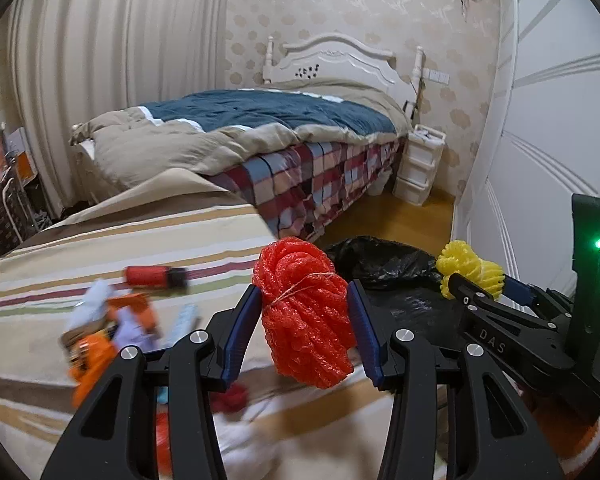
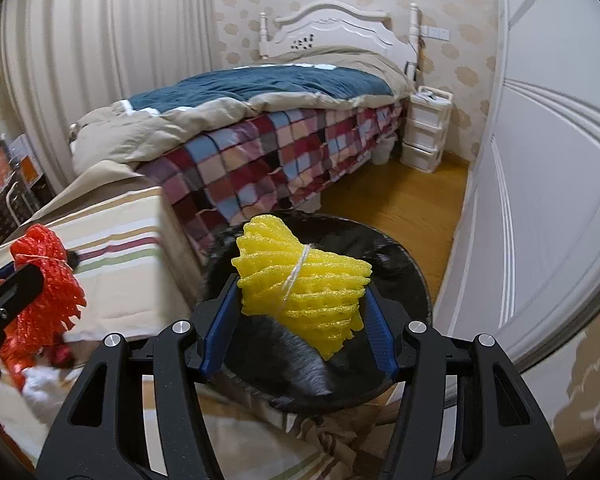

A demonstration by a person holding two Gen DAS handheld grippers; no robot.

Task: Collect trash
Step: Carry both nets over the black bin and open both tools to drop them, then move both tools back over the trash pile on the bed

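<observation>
Low in the left wrist view, left of centre, blurred scraps (image 1: 112, 320) lie on a striped cover (image 1: 100, 240). At centre the left gripper (image 1: 305, 300) pinches a red foam net bundle (image 1: 306, 312). Right of it, a black trash bag (image 1: 384, 264) gapes. Centre of the right wrist view, the right gripper (image 2: 300, 292) pinches a yellow foam net bundle (image 2: 304, 288) above that bag.

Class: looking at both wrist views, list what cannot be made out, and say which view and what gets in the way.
- Left view: the litter on the striped cover is smeared by motion blur; the pieces cannot be identified.
- Right view: the inside of the black bin bag is hidden by the yellow foam net.
- Left view: the red foam net covers part of the bag's rim.
- Both views: the drawer unit contents are too small to tell.
</observation>
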